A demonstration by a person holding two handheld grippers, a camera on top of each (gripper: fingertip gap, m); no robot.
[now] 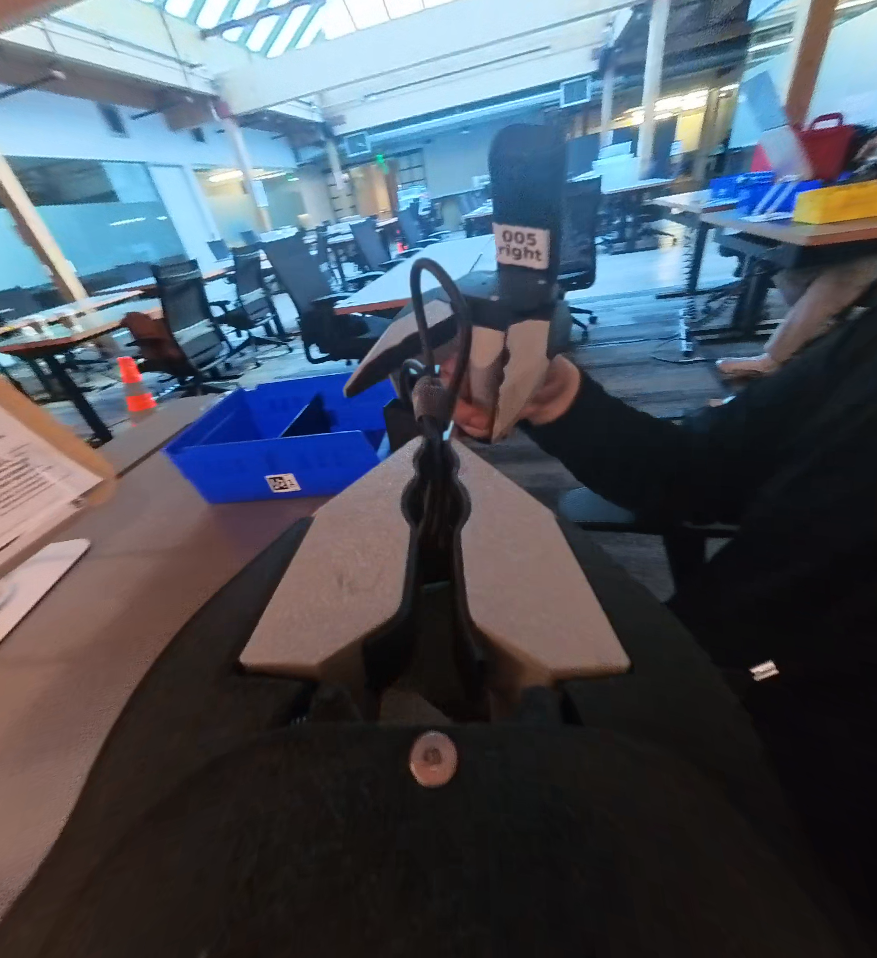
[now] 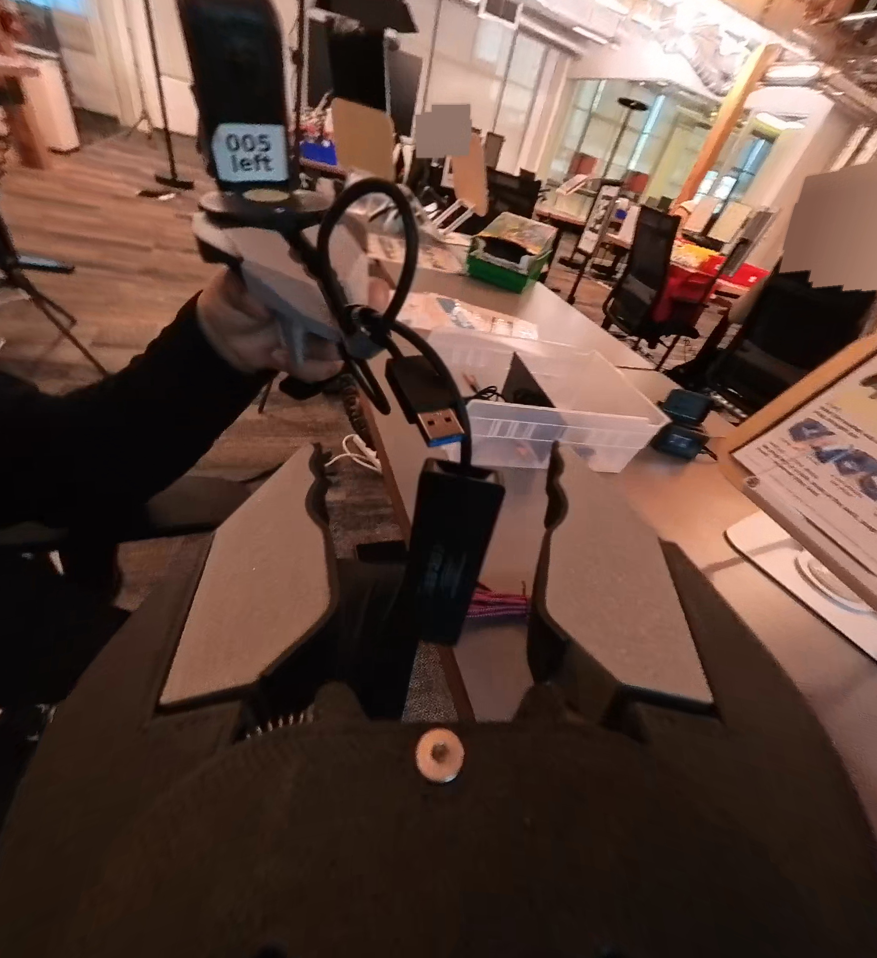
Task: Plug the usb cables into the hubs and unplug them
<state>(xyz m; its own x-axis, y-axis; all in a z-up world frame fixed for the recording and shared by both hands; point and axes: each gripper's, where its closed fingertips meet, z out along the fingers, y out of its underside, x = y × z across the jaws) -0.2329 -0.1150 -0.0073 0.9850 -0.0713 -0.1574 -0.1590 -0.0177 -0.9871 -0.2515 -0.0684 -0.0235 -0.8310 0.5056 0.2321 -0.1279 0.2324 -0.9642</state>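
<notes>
Both grippers up in the air off the table's (image 2: 685, 492) edge. Left gripper (image 1: 433, 451) clenched on the cable (image 2: 405, 243) loop; hub (image 2: 451, 549) dangles between the right gripper's (image 2: 433, 466) spread fingers, seemingly untouched. Close squarely on the hub body; steady it before aligning the plug (image 2: 428, 402).

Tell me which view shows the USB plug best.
Right wrist view. The USB plug hangs in the open there, metal end with blue insert facing the camera, just above the black hub. The left wrist view shows only the looped cable pinched in the left gripper; no plug is visible.
</notes>
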